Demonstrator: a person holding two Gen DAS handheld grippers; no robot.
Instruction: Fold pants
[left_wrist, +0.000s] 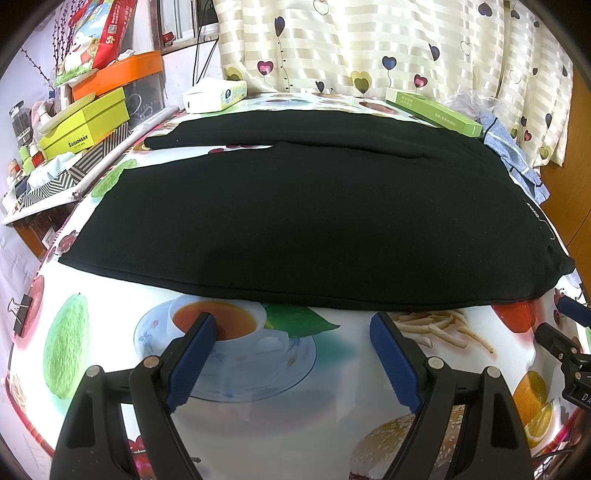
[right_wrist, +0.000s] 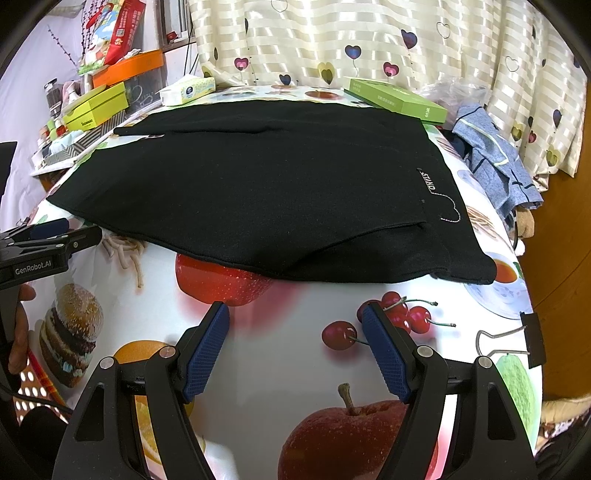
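On your far left a side shelf is crowded with stacked boxes: a yellow-green box under an orange box, with a red printed bag leaning on top and small jars along the edge. Your counter wears a glossy cloth printed with fruit, a teacup, fries and a burger, and a black binder clip pins that cloth at the left rim.

Your left claw hovers over the printed teacup with its blue pads spread wide, pinching nothing, just short of the near hem of the pants. The black pants lie flat across the middle of the counter, legs running toward the left and the waist toward the right, one leg showing as a narrow strip behind the other.

A tissue pack sits at the back left, and a green flat box rests at the back right, touching the far edge of the pants.

Your right claw hangs over the printed cherries, also spread and empty, near the waist end, where white lettering shows.

On the right a crumpled blue garment lies at the counter's edge, and another binder clip grips the right rim. A cream striped curtain with hearts hangs behind everything.
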